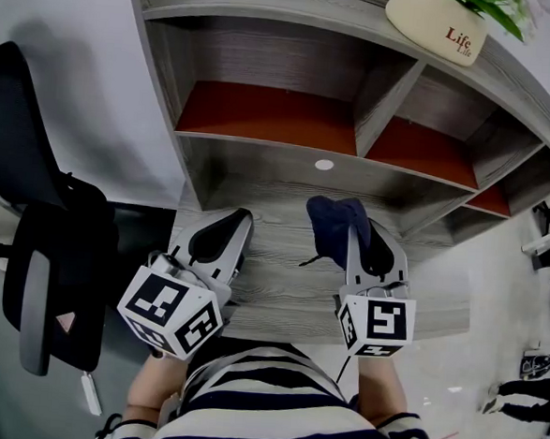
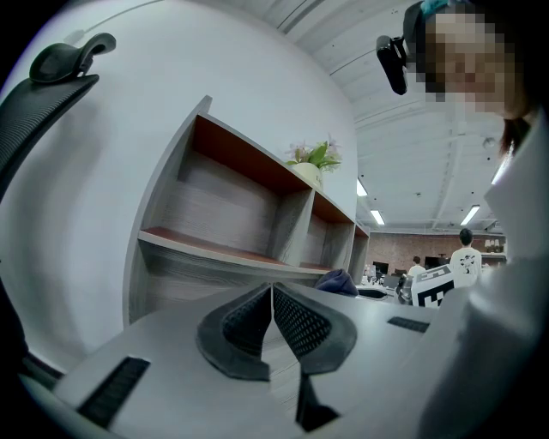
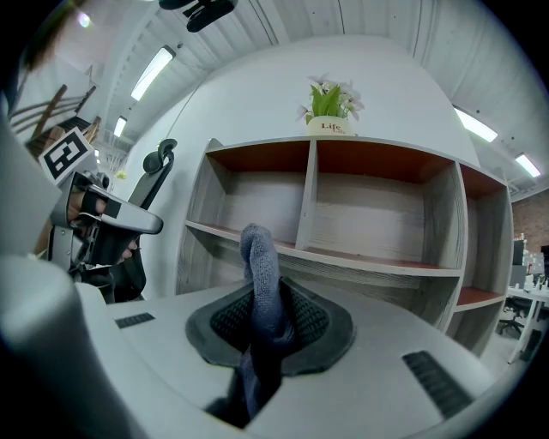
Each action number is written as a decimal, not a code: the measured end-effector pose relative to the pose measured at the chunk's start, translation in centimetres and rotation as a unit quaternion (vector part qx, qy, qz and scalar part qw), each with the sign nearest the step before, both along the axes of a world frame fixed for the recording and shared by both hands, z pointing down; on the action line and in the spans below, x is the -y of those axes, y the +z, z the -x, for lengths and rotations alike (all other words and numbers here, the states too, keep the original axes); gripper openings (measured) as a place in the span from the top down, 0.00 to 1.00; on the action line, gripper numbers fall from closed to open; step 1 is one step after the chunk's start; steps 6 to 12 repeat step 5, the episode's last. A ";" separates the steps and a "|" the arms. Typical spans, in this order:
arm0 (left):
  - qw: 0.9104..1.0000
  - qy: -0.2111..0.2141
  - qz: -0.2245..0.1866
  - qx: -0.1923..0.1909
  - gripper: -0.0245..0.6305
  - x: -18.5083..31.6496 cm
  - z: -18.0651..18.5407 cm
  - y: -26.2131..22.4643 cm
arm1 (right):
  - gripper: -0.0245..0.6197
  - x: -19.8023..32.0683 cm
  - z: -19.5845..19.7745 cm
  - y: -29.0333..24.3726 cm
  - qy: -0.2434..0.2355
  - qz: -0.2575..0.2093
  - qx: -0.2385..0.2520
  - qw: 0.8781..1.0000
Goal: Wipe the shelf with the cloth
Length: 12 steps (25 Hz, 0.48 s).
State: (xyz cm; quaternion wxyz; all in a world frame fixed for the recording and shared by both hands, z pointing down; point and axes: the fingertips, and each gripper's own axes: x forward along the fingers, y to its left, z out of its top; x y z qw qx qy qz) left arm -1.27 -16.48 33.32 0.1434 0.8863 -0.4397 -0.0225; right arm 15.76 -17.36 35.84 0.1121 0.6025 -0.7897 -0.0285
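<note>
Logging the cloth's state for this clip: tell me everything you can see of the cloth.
The cloth is dark blue, soft, fuzzy-looking fabric, bunched into a thick fold. The right gripper is shut on it: one end stands up past the jaw tips, and a tail hangs back between the jaws. It sits in front of the grey wood-grain shelf; whether it touches the board cannot be told.
</note>
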 end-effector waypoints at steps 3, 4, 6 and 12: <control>1.000 0.000 -0.002 0.003 0.93 0.0 0.0 -0.1 | 0.86 0.1 0.0 -0.1 -0.001 -0.001 0.000 1.000; 1.000 0.001 -0.002 0.003 0.93 0.0 0.0 -0.1 | 0.86 0.1 0.1 -0.2 -0.002 -0.001 -0.001 1.000; 1.000 0.002 -0.003 0.004 0.93 0.0 0.0 -0.2 | 0.86 0.1 0.1 -0.2 -0.003 -0.001 -0.001 1.000; 1.000 0.002 -0.003 0.004 0.93 0.0 0.0 -0.2 | 0.86 0.1 0.1 -0.2 -0.003 -0.001 -0.001 1.000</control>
